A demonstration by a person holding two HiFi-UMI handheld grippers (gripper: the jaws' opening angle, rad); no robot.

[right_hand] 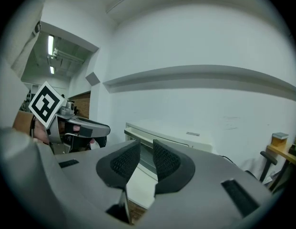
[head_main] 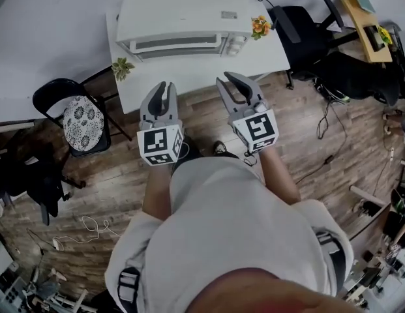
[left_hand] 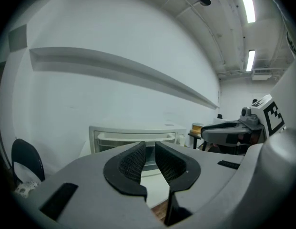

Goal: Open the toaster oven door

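The person wears a pale, short-sleeved shirt (head_main: 222, 220) with dark grey straps (head_main: 128, 284) and buckles over both shoulders. The left hand-held gripper (head_main: 164, 87) and the right hand-held gripper (head_main: 224, 77) have smooth, curved grey shells, and each carries a white cube (head_main: 160, 145) printed with black square markers. Their inner faces bear black pads (left_hand: 131, 162) with a fine mesh texture.

Cluttered lab: floor cables (head_main: 91, 229), office chairs (head_main: 301, 32)

White toaster oven (head_main: 182, 18) stands shut on white table (head_main: 270, 54).
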